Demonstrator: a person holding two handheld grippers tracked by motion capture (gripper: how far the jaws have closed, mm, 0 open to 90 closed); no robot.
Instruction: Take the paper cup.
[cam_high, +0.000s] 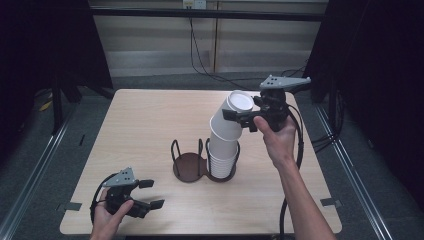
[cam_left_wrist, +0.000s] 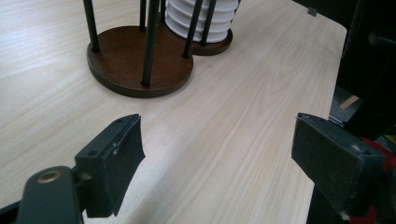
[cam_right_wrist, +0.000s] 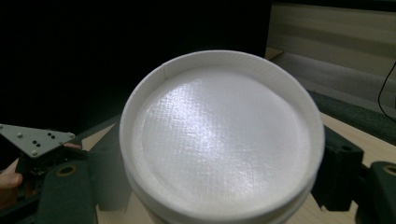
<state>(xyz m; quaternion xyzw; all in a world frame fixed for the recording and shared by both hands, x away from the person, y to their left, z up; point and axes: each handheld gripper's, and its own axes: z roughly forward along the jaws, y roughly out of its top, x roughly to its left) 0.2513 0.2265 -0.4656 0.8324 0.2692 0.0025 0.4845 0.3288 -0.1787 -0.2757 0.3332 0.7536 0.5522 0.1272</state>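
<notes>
A stack of white paper cups (cam_high: 222, 159) stands upside down in the right ring of a dark two-ring cup holder (cam_high: 187, 167) at mid-table. The top cup (cam_high: 231, 117) leans up and to the right off the stack, and my right gripper (cam_high: 242, 111) is shut on it near its base. The right gripper view looks straight at that cup's round bottom (cam_right_wrist: 219, 135), with a black jaw on each side. My left gripper (cam_high: 151, 193) rests low at the table's front left, open with nothing between its pads (cam_left_wrist: 116, 158). The left gripper view faces the holder's empty brown base (cam_left_wrist: 140, 60) and the cups (cam_left_wrist: 201, 18).
The light wooden table (cam_high: 150, 125) has bare surface to the left and behind the holder. Its front edge lies just under the left hand. Black curtains flank both sides, and cables trail over the floor beyond the far edge (cam_high: 210, 75).
</notes>
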